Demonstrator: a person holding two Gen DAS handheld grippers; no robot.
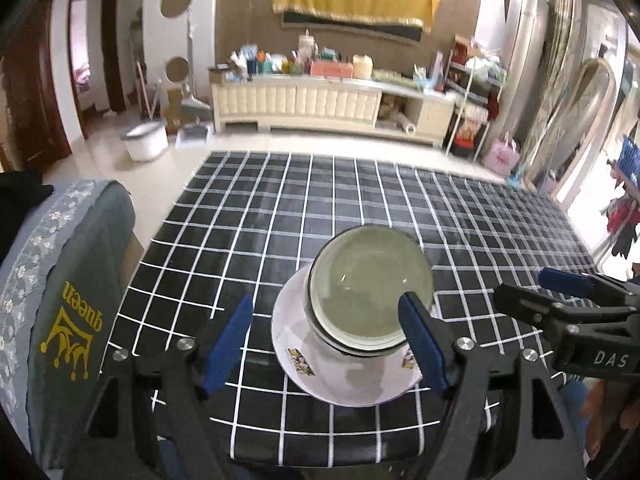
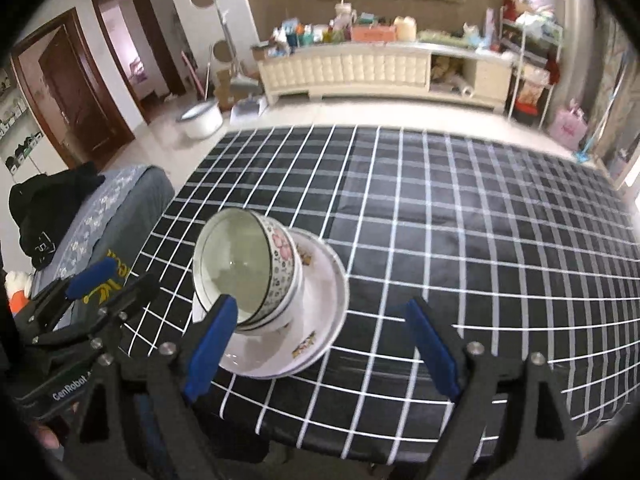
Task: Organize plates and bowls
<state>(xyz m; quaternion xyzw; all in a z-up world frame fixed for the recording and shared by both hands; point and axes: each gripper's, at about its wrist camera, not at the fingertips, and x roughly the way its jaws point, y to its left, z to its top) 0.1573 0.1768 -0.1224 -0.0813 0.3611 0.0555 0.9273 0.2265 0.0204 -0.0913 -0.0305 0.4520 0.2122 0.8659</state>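
White stacked bowls (image 1: 370, 300) on plates (image 1: 320, 368) sit just ahead of your left tool (image 1: 328, 354), left of your right tool (image 2: 324, 354); both released, apparently clear.

Floral-patterned bowls (image 2: 256, 268) on white plates (image 2: 320, 320), black white-gridded tablecloth (image 2: 440, 220).

A black tablecloth (image 1: 320, 208) with a white grid, with a grey chair cover (image 1: 76, 300) (gold crown and the word "queen") at its left edge, a white bucket (image 1: 145, 143) on the floor beyond its far left corner, and a cluttered cream sideboard (image 1: 320, 102) against the wall beyond its far edge.
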